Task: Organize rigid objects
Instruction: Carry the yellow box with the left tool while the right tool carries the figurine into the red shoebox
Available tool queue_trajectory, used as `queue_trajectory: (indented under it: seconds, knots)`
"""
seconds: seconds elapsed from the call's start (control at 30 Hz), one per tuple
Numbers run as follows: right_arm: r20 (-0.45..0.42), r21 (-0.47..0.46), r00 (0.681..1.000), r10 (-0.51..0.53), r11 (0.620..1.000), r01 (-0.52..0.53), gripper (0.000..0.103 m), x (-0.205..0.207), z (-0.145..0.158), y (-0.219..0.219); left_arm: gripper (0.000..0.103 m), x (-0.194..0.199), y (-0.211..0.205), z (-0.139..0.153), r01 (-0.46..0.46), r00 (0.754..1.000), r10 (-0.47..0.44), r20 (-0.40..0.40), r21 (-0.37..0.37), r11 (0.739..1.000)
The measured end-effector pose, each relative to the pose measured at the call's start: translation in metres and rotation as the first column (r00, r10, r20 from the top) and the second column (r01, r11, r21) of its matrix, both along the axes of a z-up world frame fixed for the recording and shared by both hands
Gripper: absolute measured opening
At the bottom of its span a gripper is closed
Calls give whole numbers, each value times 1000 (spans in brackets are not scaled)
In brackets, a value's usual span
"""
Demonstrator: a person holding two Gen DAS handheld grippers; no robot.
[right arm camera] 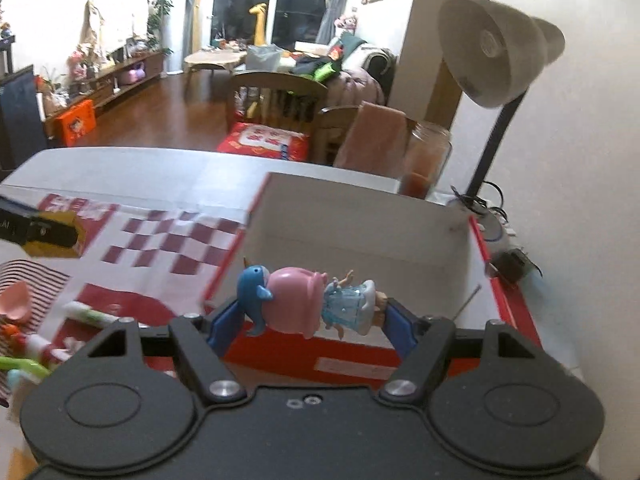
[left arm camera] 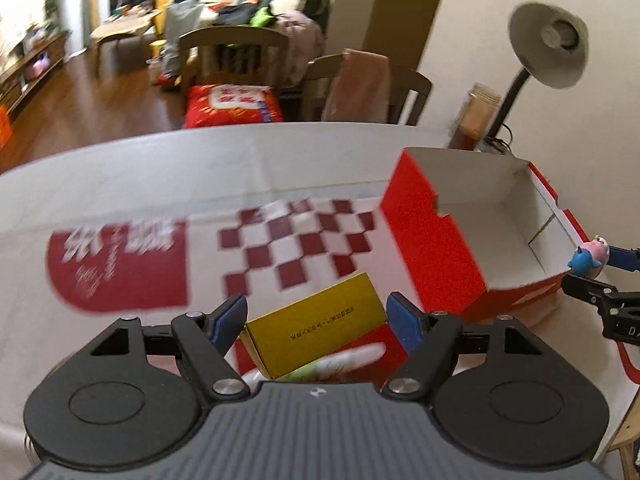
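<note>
I hold two grippers, one in each hand, both tilted forward and down over a white table (left arm camera: pixel 120 172). My left gripper (left arm camera: pixel 316 320) clamps one yellow box (left arm camera: pixel 320 328) between its blue pads (left arm camera: pixel 404 320); the box's long axis runs across the gap from pad to pad, its far end raised slightly toward the right. My right gripper (right arm camera: pixel 306 316) is closed on one toy figure (right arm camera: pixel 298 304) (pink head, pale blue dress, a small blue shark at its head). The figure lies sideways between the fingers, long axis pad to pad, head toward the left finger, feet toward the right. Just beyond the right fingers, and ahead and right of the left ones, stands one open red carton (right arm camera: pixel 360 236), white inside, its long axis running away from me. Below the left fingers lies a red-and-white checked sheet (left arm camera: pixel 296 240). Below and left of the right fingers sit several small items, too blurred to count.
</note>
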State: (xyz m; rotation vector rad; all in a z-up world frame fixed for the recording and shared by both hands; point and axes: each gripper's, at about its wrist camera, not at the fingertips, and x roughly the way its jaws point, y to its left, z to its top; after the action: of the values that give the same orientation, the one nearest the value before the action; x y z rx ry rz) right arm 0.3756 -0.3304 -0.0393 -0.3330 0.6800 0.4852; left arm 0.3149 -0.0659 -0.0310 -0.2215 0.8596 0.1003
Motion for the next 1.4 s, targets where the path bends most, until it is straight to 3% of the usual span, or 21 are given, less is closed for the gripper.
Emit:
queue_trajectory:
  seconds: [0.3, 0.6, 0.87, 1.4]
  knots:
    - [-71, -28, 996, -58, 998, 56, 74, 63, -17, -26, 76, 87, -62, 14, 154, 988, -154, 15, 34, 988]
    - [-178, -77, 981, -80, 995, 67, 74, 106, -43, -32, 76, 167, -114, 2, 278, 960, -278, -20, 6, 961]
    - [-293, -114, 952, -90, 992, 59, 74, 128, -64, -25, 76, 219, -151, -42, 355, 923, -353, -154, -17, 935]
    - [-381, -219, 909, -169, 972, 89, 74, 138, -93, -22, 77, 259, -169, -97, 346, 864, -346, -365, -68, 936]
